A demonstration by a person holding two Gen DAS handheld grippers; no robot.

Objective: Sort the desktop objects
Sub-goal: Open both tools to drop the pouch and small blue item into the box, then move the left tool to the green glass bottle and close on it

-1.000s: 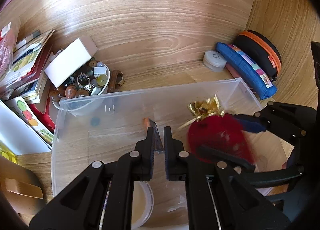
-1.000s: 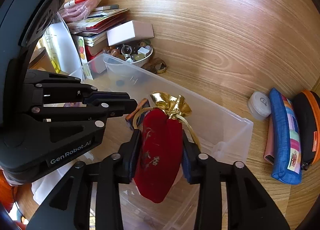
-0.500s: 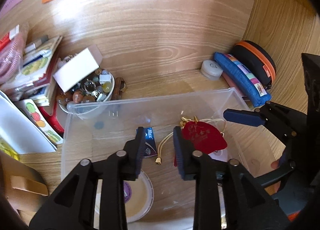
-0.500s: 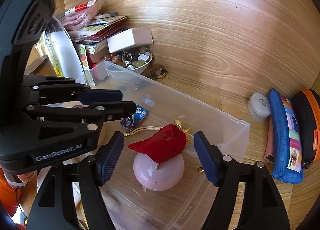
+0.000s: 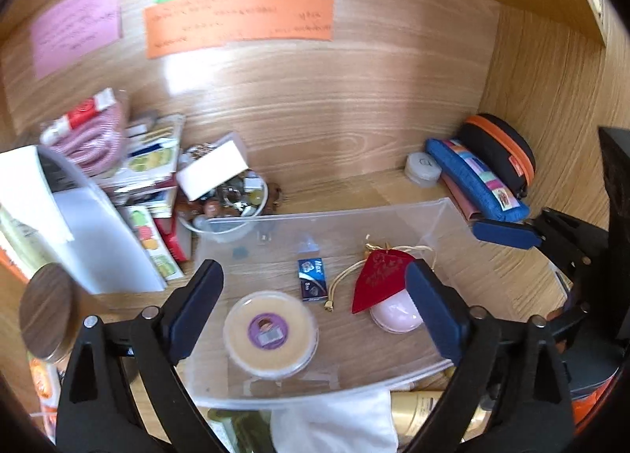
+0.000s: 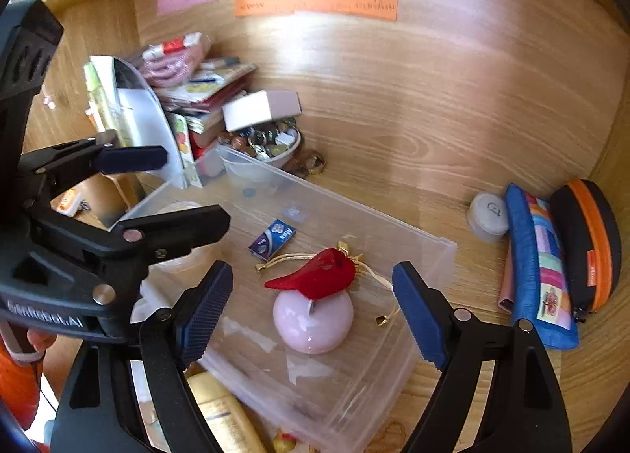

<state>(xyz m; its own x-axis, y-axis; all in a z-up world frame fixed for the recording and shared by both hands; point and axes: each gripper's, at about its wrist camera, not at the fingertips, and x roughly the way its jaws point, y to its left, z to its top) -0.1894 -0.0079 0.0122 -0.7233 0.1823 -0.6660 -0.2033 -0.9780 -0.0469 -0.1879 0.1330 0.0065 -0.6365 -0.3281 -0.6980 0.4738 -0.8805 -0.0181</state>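
Both grippers, left [image 5: 315, 311] and right [image 6: 313, 319], hang with fingers wide. The red pouch [image 6: 315, 277] looks soft and light; pinch its gathered neck.

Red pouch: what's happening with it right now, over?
Both grippers, left and right, open, empty. Red pouch lies on pink dome in clear bin. Nothing blocking.

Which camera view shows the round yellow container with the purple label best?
The left wrist view: the round yellow container lies in full view in the clear bin, between the open left claw's fingers. In the right wrist view, the left claw's black frame hides most of it; only a pale rim shows.
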